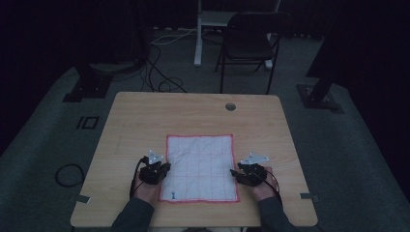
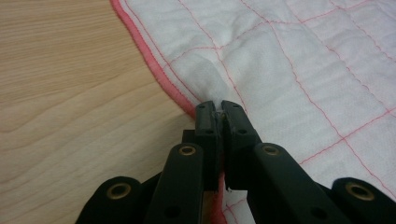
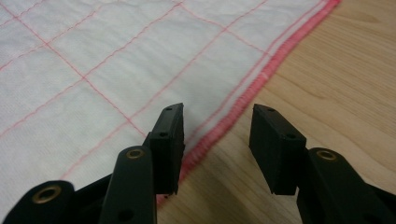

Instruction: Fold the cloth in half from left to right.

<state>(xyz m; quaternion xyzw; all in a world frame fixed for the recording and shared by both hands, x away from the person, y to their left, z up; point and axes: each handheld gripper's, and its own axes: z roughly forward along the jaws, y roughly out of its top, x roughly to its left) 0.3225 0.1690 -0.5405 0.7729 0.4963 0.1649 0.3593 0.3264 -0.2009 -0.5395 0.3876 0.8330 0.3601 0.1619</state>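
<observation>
**Cloth edge pinched on the left, straddled on the right**

A white cloth [image 1: 200, 166] with a red stitched grid and a red hem is laid flat on the near half of a light wooden surface [image 1: 145, 116], between the two hands. Light creases are seen across its upper left part.

The left gripper [image 2: 218, 106] is set at the cloth's left edge, roughly midway along it. Its fingers [image 2: 205, 123] are closed together, and a small fold of white fabric beside the red hem is pinched between their tips; the cloth is drawn up into a slight ridge running away from the tips. In the high view, the same gripper [image 1: 154, 170] is seen just at the left hem, held by the left hand [image 1: 145, 189].

The right gripper [image 3: 217, 121] is held at the cloth's right edge. Its fingers [image 3: 170, 135] are spread apart, with nothing gripped; one finger is poised over the white fabric, the other over bare wood, and the red hem runs between them. Whether the tips touch the cloth cannot be told.

A dark folding chair [image 1: 251, 41] is placed on the floor beyond the far edge.
</observation>
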